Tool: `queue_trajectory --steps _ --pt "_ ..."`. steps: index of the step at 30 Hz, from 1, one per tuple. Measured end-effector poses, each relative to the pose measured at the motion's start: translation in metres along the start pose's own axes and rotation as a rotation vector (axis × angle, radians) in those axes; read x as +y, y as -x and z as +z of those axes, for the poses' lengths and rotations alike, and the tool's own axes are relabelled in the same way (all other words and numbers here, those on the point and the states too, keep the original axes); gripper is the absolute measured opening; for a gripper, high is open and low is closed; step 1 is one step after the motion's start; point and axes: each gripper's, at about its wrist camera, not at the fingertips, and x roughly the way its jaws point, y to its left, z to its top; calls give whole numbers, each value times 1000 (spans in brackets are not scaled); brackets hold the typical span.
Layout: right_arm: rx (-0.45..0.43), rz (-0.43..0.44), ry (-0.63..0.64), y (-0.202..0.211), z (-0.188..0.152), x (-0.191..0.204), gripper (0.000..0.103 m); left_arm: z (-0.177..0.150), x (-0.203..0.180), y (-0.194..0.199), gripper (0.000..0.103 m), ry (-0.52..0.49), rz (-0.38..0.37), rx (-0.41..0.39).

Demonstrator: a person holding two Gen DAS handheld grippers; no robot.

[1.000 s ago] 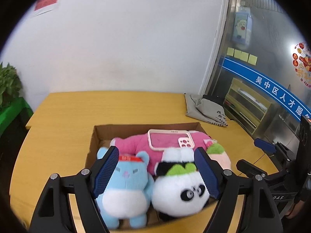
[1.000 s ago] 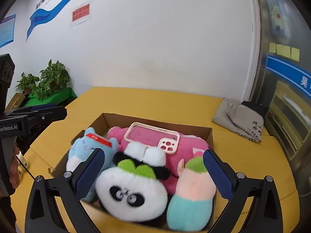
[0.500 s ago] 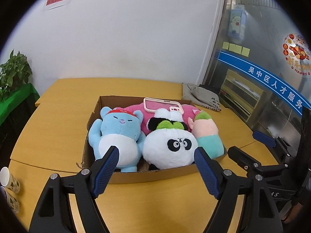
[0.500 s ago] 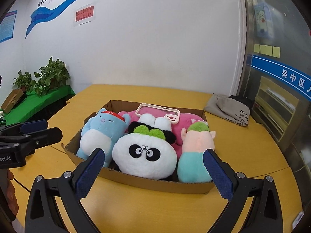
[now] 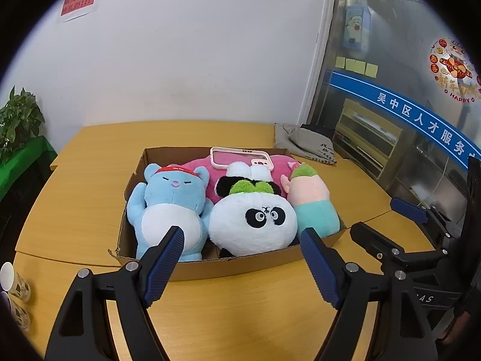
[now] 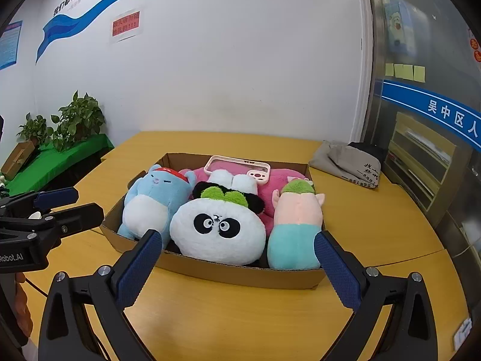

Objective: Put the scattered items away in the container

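Note:
A shallow cardboard box sits on the yellow table. It holds a blue bear plush, a panda plush, a pink-and-teal plush, a pink plush and a pink phone case on top. My left gripper is open and empty, in front of the box. My right gripper is open and empty, also in front of the box. Each gripper shows in the other's view.
A grey cloth bag lies on the table behind the box at right. Paper cups stand at the table's left edge. Potted plants on a green stand are at far left. A glass partition stands at right.
Both grippers have pulled back from above the box toward the table's front, so the whole box and its front wall now show. Both stay open and empty.

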Motion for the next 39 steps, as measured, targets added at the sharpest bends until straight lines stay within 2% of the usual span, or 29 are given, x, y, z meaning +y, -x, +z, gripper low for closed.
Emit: queue_trajectory --steps 14,17,19,21,24,27,32,34,37,39 --pt "30 12 -13 -24 -4 -6 103 -2 8 -21 80 31 -9 7" --pt "35 12 -20 -27 -6 -8 103 -5 7 -14 80 37 49 -58" --pt "39 12 -26 -28 -8 -10 103 -6 5 -13 80 49 146 -61" --pt "45 13 -35 -29 -10 -12 103 -6 5 -16 80 53 172 -43" --pt "53 14 -42 -30 -12 -14 103 -10 11 -26 80 82 99 17" --pt "58 10 -38 -31 -14 -13 103 -18 22 -36 80 171 14 62" --pt "72 14 -27 -34 -19 -11 103 -23 19 -51 80 135 54 128" --pt "75 14 -28 -35 -20 -10 103 -26 17 -56 80 128 16 153" --pt "76 15 -27 -35 -21 -9 103 -29 15 -54 82 143 -45 139" --pt "78 10 -23 -35 -23 -8 103 -29 15 -52 88 159 -57 125"
